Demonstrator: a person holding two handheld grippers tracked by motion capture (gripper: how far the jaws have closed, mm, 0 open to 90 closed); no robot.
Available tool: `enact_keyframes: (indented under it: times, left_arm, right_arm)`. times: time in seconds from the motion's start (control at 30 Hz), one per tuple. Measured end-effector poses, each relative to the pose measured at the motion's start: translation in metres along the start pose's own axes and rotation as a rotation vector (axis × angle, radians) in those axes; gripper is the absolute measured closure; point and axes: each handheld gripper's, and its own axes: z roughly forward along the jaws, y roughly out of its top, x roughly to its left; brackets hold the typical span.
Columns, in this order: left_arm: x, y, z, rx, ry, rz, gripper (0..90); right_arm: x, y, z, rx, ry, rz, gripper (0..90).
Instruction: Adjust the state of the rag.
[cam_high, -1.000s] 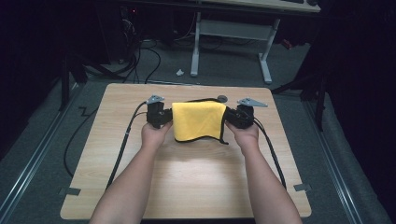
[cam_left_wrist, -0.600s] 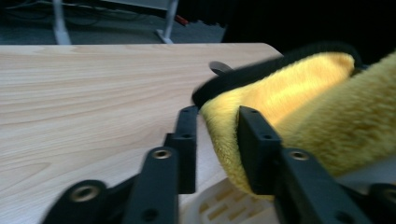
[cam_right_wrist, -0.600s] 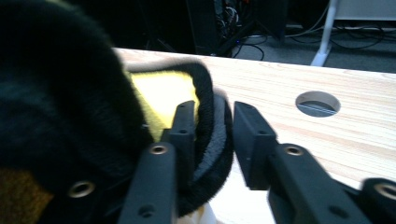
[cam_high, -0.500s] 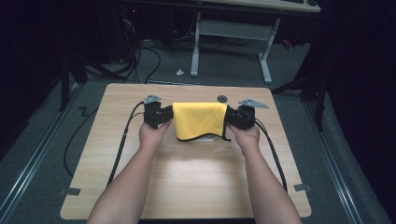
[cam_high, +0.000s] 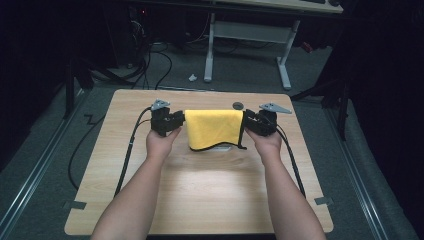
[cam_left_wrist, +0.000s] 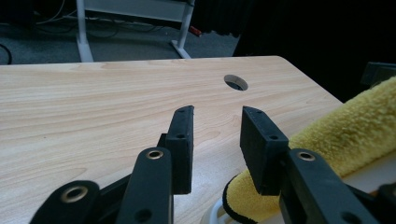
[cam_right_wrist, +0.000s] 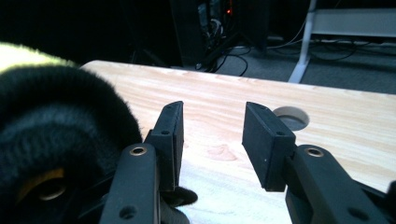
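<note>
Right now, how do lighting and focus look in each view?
High view: dark surroundings, a bright glare patch on the light wooden table below the yellow microfibre cloth. Left gripper view: evenly lit, cloth edge soft. Right gripper view: cloth close, blurred and shadowed almost black.

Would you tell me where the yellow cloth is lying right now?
In the high view, the yellow cloth lies draped over a white object, between the left gripper and the right gripper, near the table's far edge.
</note>
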Motion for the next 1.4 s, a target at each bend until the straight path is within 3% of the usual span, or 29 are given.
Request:
enact_keyframes:
  times: [0.47, 0.77, 1.0, 1.03, 1.13, 1.23, 1.3, 1.4]
  left_arm:
    - [0.006, 0.006, -0.011, -0.022, 0.042, 0.02, 65.4]
    - [0.015, 0.006, -0.027, -0.007, 0.12, 0.066, 64.1]
    - [0.017, 0.004, -0.047, -0.014, 0.163, 0.108, 59.5]
    - [0.017, 0.003, -0.049, -0.012, 0.174, 0.13, 58.7]
    - [0.016, -0.001, -0.057, 0.013, 0.188, 0.144, 55.9]
    - [0.014, -0.006, -0.067, 0.014, 0.184, 0.157, 53.5]
    - [0.013, -0.011, -0.073, 0.014, 0.179, 0.164, 51.5]
    - [0.011, -0.02, -0.084, 0.011, 0.169, 0.161, 49.4]
  right_arm:
    - [-0.007, 0.008, -0.01, -0.017, -0.042, -0.022, 57.7]
    - [-0.01, 0.004, -0.014, 0.012, -0.072, -0.021, 54.1]
    - [-0.005, 0.003, -0.025, 0.016, -0.104, -0.082, 50.7]
    - [-0.004, 0.002, -0.027, 0.009, -0.106, -0.081, 50.6]
    - [-0.003, 0.0, -0.036, -0.003, -0.117, -0.092, 49.0]
    - [0.003, -0.002, -0.046, 0.014, -0.133, -0.132, 45.7]
    - [0.009, -0.005, -0.054, -0.01, -0.132, -0.163, 45.2]
    - [0.017, -0.009, -0.063, 0.013, -0.135, -0.198, 43.4]
